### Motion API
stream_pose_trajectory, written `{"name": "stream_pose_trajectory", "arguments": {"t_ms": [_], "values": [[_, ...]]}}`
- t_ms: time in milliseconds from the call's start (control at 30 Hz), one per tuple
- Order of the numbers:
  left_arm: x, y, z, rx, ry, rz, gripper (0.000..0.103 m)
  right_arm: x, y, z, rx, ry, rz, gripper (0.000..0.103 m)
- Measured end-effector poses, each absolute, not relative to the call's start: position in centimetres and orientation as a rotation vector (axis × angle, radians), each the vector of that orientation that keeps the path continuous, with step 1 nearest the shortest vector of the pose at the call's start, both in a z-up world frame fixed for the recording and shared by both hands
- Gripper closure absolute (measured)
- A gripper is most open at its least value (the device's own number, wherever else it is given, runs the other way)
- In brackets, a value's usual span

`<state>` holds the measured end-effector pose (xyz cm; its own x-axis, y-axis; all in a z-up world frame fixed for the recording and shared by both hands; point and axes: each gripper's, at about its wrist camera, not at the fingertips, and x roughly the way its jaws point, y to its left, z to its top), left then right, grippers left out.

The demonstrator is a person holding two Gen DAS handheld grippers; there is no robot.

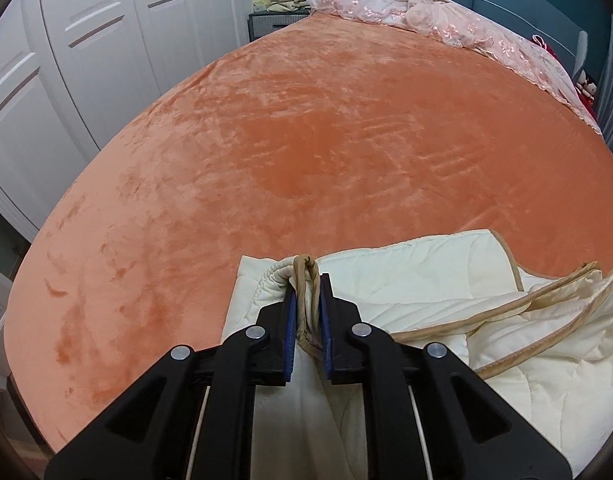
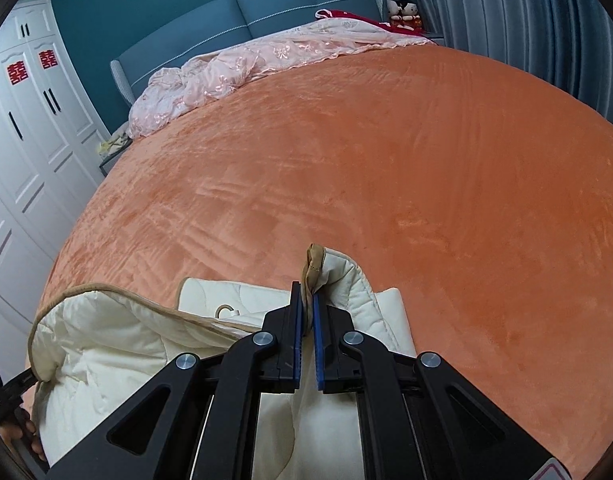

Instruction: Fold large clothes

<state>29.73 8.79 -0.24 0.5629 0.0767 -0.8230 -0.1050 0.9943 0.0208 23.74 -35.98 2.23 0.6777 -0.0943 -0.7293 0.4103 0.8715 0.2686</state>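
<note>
A: Where is the cream quilted garment [image 1: 446, 280]?
B: Near the orange bedspread's [image 1: 306, 140] front edge; left gripper [image 1: 308, 312] and right gripper [image 2: 306, 312] each clamp its tan-trimmed edge.
A: Around it?
B: A pink lace coverlet [image 2: 234, 68] by the blue headboard [image 2: 242, 20]; white wardrobe [image 2: 26, 128] beside.

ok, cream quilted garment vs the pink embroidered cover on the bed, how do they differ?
The cream garment is plain quilted with tan edging; the pink cover is embroidered. The garment lies at the near edge, pinched by the left gripper and right gripper; the cover sits bunched by the headboard, untouched. Both lie on the orange blanket.
</note>
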Motion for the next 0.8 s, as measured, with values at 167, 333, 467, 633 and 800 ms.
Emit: {"name": "stream_pose_trajectory", "arguments": {"t_ms": [167, 333, 467, 633, 800], "values": [[29.7, 8.8, -1.9, -0.038, 0.959, 0.098, 0.090, 24.4, -36.1, -0.4, 0.445, 0.825, -0.300, 0.099], [29.5, 9.3, -2.1, -0.086, 0.945, 0.076, 0.088, 24.7, -36.2, -1.3, 0.452, 0.844, -0.282, 0.096], [28.4, 11.4, 0.9, -0.212, 0.892, -0.004, 0.071, 23.1, -37.5, 1.0, 0.543, 0.775, -0.215, 0.070], [25.3, 14.1, 6.7, -0.242, 0.706, -0.056, 0.016, 19.2, -39.0, 5.0, 0.565, 0.606, -0.178, 0.041], [29.0, 14.0, 4.0, -0.272, 0.943, -0.126, 0.016, 21.8, -39.4, 3.2, 0.547, 0.767, -0.212, 0.041]]}}
